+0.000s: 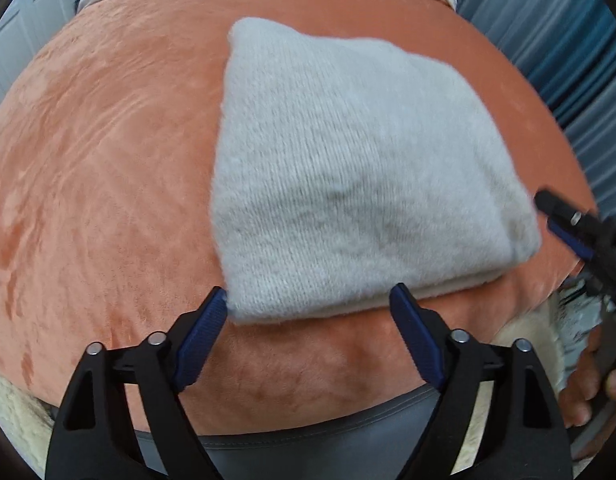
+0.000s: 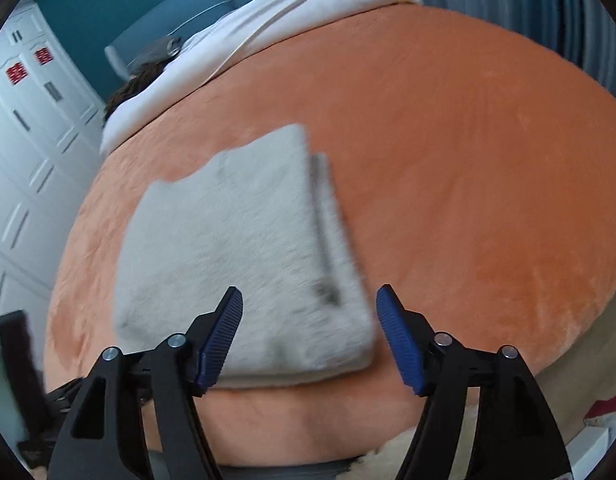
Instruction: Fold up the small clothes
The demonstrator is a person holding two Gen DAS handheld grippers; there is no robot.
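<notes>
A fuzzy pale grey knit garment (image 1: pixel 348 176) lies folded into a rough rectangle on the orange bed cover (image 1: pixel 108 184). My left gripper (image 1: pixel 312 300) is open and empty, its blue pads at the garment's near edge, the left pad touching the near left corner. The right gripper (image 1: pixel 564 224) shows at the right edge of the left wrist view, just off the garment's near right corner. In the right wrist view the garment (image 2: pixel 236 256) is motion-blurred, and my right gripper (image 2: pixel 308 304) is open and empty above its near right corner.
The orange cover (image 2: pixel 488 160) spreads wide to the right of the garment. A white duvet (image 2: pixel 244 40) lies along the bed's far side. White wardrobe doors (image 2: pixel 24 140) stand at left. A cream fleecy rug (image 1: pixel 524 336) lies by the bed's near edge.
</notes>
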